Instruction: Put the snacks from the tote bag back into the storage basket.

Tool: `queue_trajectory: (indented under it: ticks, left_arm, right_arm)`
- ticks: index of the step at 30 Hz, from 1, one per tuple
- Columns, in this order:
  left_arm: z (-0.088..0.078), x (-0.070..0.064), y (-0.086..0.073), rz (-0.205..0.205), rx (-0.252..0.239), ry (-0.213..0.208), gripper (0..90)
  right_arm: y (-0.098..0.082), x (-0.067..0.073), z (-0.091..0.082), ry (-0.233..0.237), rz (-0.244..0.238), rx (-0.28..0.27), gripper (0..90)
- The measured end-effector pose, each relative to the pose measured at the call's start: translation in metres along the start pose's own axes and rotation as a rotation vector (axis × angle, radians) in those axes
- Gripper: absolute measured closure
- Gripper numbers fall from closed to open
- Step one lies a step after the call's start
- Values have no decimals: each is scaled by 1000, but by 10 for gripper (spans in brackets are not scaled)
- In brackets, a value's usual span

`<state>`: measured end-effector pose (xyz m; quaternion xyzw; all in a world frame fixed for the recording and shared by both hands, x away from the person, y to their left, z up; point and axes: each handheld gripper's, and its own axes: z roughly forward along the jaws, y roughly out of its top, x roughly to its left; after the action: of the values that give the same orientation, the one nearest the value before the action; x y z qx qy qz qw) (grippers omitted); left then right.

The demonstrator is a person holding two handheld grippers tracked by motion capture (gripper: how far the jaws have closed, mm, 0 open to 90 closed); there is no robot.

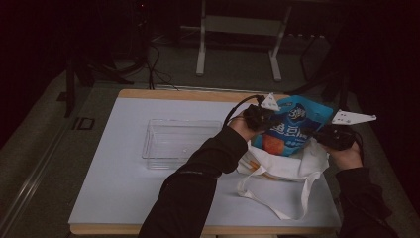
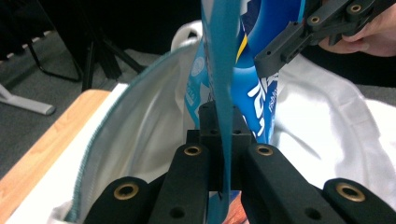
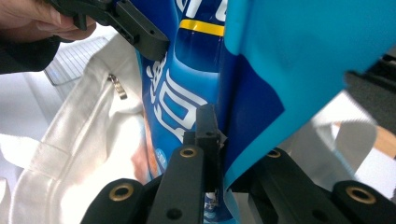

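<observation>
Two tongs [image 1: 261, 119] [image 1: 317, 133], one snack bag [image 1: 292, 124]

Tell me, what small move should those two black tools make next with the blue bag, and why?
Probably lift the blue snack bag straight up, clear of the white tote bag. The left gripper and the right gripper each have their jaws shut on an edge of it, and its lower part sits in the tote's mouth. The clear tray to the left looks like a likely place for it.

Bright blue snack bag [image 1: 292, 126] with white lettering, yellow stripe and orange patch, white cloth tote bag [image 1: 285, 166], clear plastic tray [image 1: 178, 143], white tabletop [image 1: 114, 168] edged in pale wood
</observation>
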<state>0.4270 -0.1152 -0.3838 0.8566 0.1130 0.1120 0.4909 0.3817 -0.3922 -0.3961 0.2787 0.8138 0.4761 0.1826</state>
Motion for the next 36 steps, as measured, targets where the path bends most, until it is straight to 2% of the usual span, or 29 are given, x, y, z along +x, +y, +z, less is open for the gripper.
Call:
queue_trajectory:
  ticks: [11,17,20,24,26,28,36]
  left_arm:
    - [-19,-5,22,33,-37,2,900]
    - [-35,-8,36,48,-50,4,900]
    - [-47,-9,44,63,-59,-3,900]
    - [-56,-9,48,65,-70,-18,900]
    - [-66,-9,51,69,-80,-22,900]
    - [-66,-9,51,69,-80,-22,900]
    - [-95,-7,52,82,-81,-27,900]
  right_arm:
    - [25,6,-22,-2,-44,-35,871]
    - [37,11,-31,4,-61,-59,874]
    - [49,15,-37,23,-67,-70,877]
    - [58,18,-41,33,-86,-73,877]
    - [65,22,-44,47,-91,-83,877]
    - [68,23,-44,52,-95,-87,877]
    - [87,33,-40,86,-123,-98,881]
